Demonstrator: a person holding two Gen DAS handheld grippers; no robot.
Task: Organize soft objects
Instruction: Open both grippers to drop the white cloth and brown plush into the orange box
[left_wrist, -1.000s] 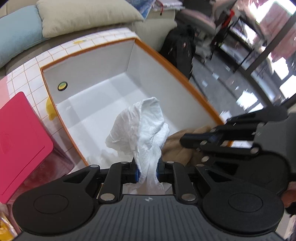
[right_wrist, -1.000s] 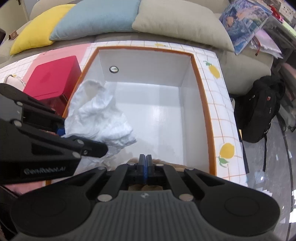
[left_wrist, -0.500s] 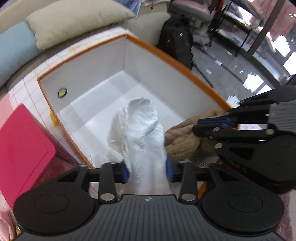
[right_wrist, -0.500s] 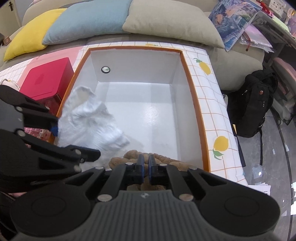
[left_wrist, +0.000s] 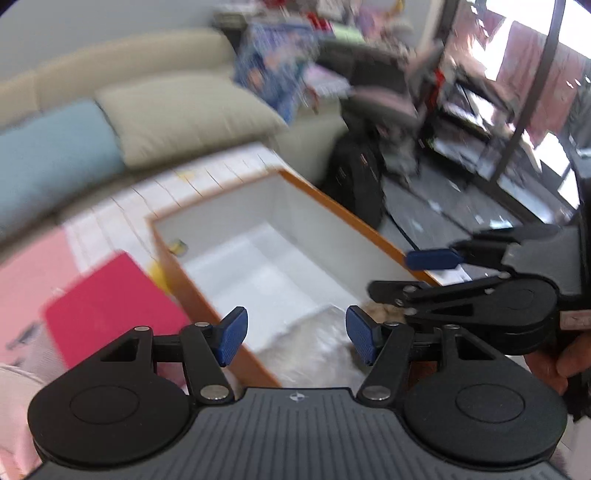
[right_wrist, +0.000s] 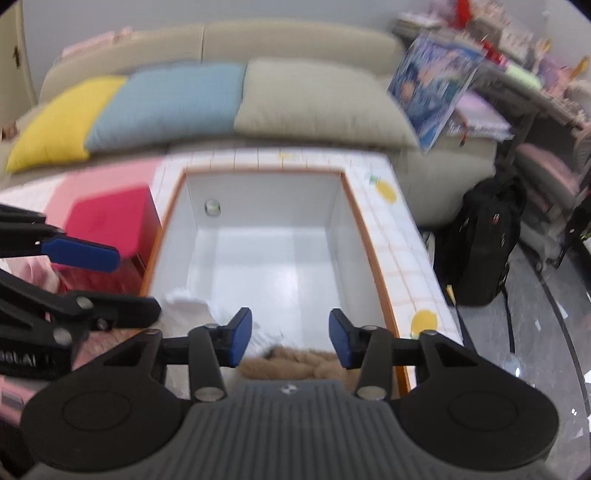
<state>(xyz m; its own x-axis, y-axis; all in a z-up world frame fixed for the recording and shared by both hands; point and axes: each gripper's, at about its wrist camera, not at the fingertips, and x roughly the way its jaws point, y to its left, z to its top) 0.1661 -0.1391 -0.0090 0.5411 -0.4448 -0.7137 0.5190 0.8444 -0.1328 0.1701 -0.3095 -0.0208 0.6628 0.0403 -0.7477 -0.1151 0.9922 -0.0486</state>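
Left claw (left_wrist: 295, 334) wide open, blue pads (left_wrist: 231, 336) spread apart, nothing between them, touching nothing. Right claw (right_wrist: 290, 338) also released, pads (right_wrist: 240, 338) well apart, empty. Both hover above the near end of the white box (right_wrist: 266, 206) with the orange rim.

White cloth (right_wrist: 192, 304) lies crumpled on the box floor at the near-left corner, below the left claw. Tan fuzzy cloth (right_wrist: 295, 363) sits beside it at the near wall, just under the right claw, partly hidden by the claw body. The two cloths look to be touching; blur makes it hard to be sure. Rest of box floor bare; a small round sticker (right_wrist: 211, 206) on the far wall.

Box stands on the tiled table (right_wrist: 391, 229) with lemon prints. Red box (right_wrist: 107, 218) just left of it. Sofa behind holds yellow cushion (right_wrist: 62, 125), blue cushion (right_wrist: 166, 99), beige cushion (right_wrist: 314, 99). Black backpack (right_wrist: 480, 236) on the floor to the right.
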